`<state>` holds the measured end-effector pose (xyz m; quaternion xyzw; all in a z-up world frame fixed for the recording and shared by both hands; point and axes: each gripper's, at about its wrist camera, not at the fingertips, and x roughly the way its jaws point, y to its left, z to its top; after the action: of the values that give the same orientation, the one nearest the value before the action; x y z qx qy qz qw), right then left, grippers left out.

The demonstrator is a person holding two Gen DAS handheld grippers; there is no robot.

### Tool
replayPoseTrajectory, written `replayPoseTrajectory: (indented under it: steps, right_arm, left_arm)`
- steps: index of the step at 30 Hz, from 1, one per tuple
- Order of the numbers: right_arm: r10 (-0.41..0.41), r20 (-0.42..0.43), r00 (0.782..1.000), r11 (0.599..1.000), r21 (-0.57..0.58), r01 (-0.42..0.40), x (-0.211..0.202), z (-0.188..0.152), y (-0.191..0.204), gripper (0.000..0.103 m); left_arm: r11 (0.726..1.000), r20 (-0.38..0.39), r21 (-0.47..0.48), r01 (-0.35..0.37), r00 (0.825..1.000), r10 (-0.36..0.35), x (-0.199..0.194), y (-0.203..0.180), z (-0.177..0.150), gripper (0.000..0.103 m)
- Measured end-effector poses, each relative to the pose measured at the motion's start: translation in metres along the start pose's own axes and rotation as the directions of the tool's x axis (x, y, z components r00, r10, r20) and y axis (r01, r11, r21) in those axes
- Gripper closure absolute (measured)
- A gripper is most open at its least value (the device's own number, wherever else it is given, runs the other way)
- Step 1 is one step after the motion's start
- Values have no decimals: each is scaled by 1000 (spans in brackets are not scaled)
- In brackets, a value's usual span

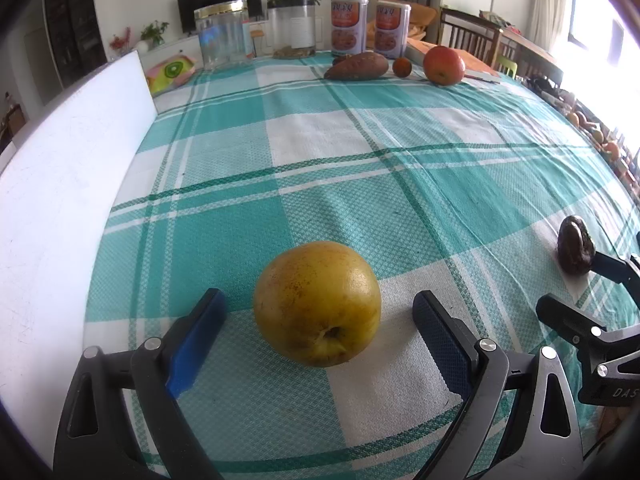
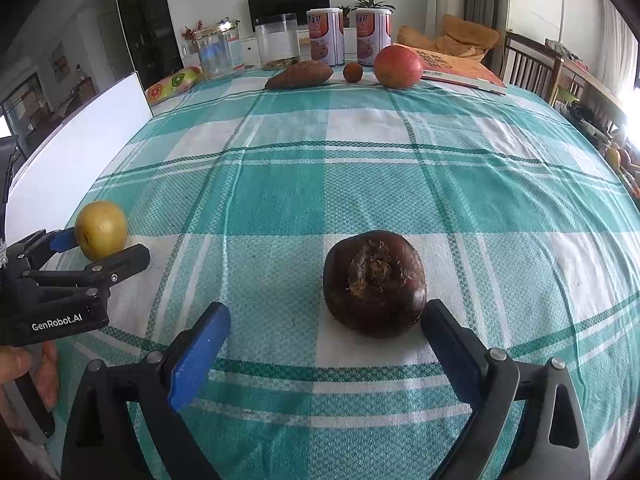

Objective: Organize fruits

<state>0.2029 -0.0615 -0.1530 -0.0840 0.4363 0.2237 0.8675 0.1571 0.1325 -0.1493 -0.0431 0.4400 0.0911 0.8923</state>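
Note:
A yellow round fruit (image 1: 316, 304) rests on the green-checked tablecloth (image 1: 360, 168). My left gripper (image 1: 320, 298) stands open around it, with a gap between each blue pad and the fruit. The same gripper (image 2: 100, 248) and fruit (image 2: 101, 230) show at the left of the right wrist view. A dark brown round fruit (image 2: 374, 282) lies between the fingers of my right gripper (image 2: 326, 310), which is open; the fruit sits close against the right finger (image 2: 448, 332) and far from the left one. At the far edge lie a sweet potato (image 2: 299, 75), a small orange (image 2: 353, 72) and a red apple (image 2: 397, 67).
A white board (image 1: 72, 184) stands along the table's left side. Two clear jars (image 1: 224, 36) and two cans (image 1: 349, 26) stand at the back, with an orange book (image 2: 460, 68) at the back right. A wooden chair (image 2: 528, 64) is beyond the table. A hand (image 2: 24, 368) holds the left gripper.

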Motion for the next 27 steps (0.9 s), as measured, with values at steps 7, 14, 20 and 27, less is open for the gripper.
replayPoseTrajectory:
  steps: [7, 14, 20, 27]
  right_arm:
    - [-4, -4, 1000, 1000, -6, 4, 0, 0, 1, 4]
    - [28, 11, 1000, 999, 17, -28, -3, 0, -5, 4]
    - [81, 106, 991, 979, 179, -99, -20, -7, -37, 4]
    - [28, 56, 998, 989, 145, -36, -11, 1, -26, 6]
  left_arm:
    - [1000, 0, 0, 0, 1000, 0, 0, 0, 0, 7]
    - [1000, 0, 0, 0, 1000, 0, 0, 0, 0, 7]
    - [999, 0, -13, 49, 999, -49, -2, 5, 0, 8]
    - [990, -36, -25, 136, 990, -137, -8, 14, 3, 11]
